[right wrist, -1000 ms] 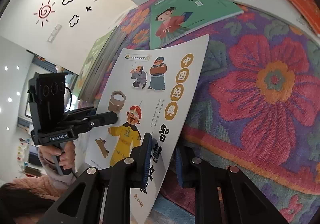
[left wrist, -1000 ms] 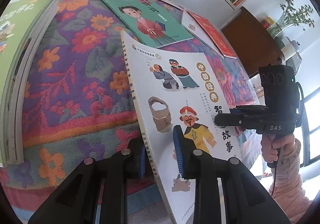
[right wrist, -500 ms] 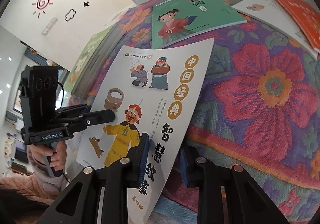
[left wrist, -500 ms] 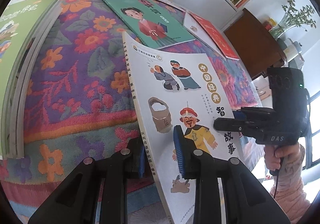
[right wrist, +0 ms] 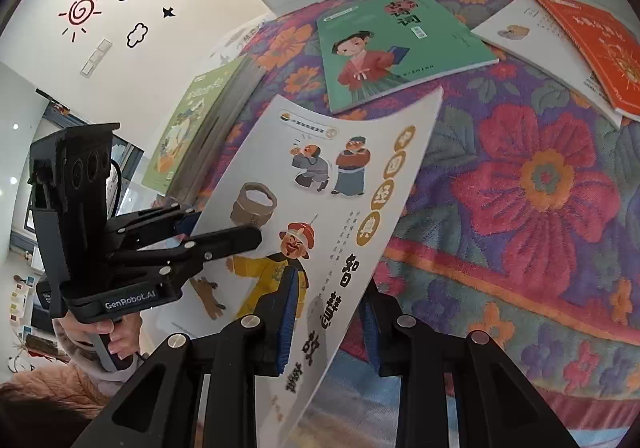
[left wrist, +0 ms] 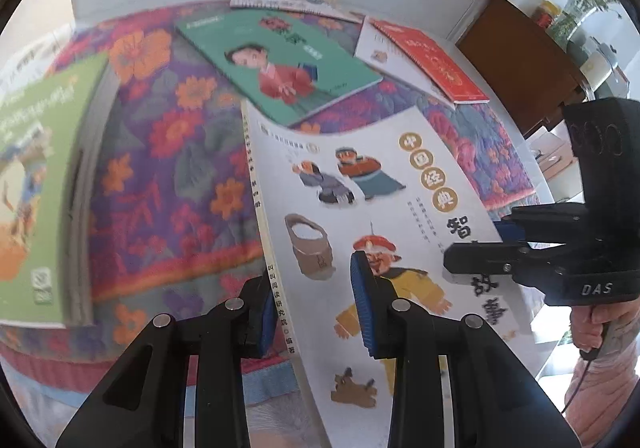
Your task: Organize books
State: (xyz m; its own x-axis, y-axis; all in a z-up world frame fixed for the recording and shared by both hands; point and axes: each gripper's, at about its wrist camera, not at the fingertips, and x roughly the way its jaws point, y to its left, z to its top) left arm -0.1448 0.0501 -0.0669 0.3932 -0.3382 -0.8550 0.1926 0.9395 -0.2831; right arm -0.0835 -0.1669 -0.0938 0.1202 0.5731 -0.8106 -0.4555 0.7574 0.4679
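Up comes the white book (left wrist: 360, 183), its far edge now off the floral cloth (left wrist: 168, 167).
Both grippers, left (left wrist: 316, 312) and right (right wrist: 328, 320), clamp its near edge; green stack (left wrist: 36, 175) lies left.

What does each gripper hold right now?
Left gripper: closed on the white storybook.
Right gripper: closed on the same white storybook.

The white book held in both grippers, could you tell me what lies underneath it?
Under the white book is the flowered cloth, and its far corner overlaps the green book. Whatever else lies beneath is covered.
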